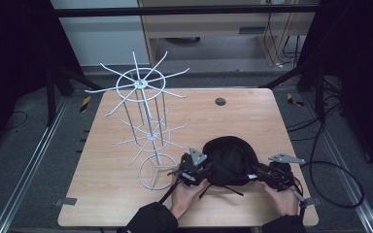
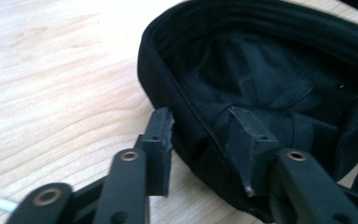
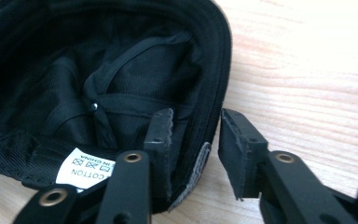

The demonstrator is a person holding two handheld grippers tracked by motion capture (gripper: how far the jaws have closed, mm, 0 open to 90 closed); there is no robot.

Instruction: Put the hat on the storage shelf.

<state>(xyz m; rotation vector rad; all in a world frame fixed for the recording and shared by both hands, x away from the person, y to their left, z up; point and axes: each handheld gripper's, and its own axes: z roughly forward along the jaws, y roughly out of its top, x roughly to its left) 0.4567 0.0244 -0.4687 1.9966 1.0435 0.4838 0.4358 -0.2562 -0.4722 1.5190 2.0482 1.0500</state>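
A black cap lies upside down on the wooden table, near the front edge. My left gripper is at the cap's left side. In the left gripper view the cap's rim passes between the spread jaws of this gripper, one outside and one inside the cap. My right gripper is at the cap's right side. It stands open astride the cap's rim, with a gap at the outer jaw. A white care label shows inside the cap.
A tall white wire rack with spoke arms at two levels stands on the table's left half, its ring base just left of my left gripper. A dark round grommet sits near the far edge. Black cables trail off to the right.
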